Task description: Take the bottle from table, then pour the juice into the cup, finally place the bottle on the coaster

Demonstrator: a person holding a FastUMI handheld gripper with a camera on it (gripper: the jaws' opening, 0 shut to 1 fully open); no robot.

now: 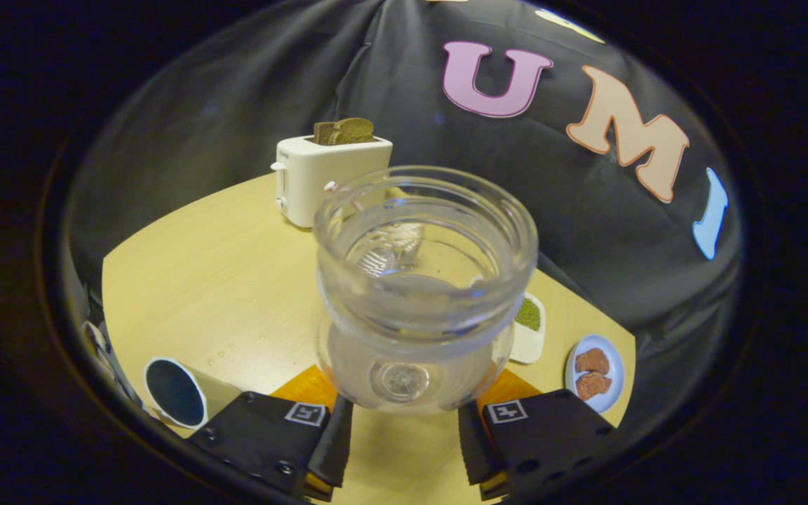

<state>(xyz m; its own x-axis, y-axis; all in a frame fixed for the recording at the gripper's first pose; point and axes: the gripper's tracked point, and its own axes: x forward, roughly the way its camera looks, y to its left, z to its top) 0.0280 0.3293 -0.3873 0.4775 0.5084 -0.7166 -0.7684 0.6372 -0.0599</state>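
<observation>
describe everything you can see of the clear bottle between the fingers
The bottle is clear, glass or plastic by its look, with a wide open mouth, a thick ringed rim and no cap. Its neck narrows below the rim, then the body widens again, and a round moulded base shows through it. No coloured juice is visible inside. It sits between the fingers of the gripper, its mouth facing the camera, over the wooden table. Both fingers appear to press its lower sides.

The bottle [418, 294] stands on the bench [236, 280] between the claw [404, 438] fingers. Behind it sits a toaster [327, 179] holding bread [344, 131]. The cup [176, 393] lies left; a dish [530, 330] and plate [595, 372] lie right.
</observation>
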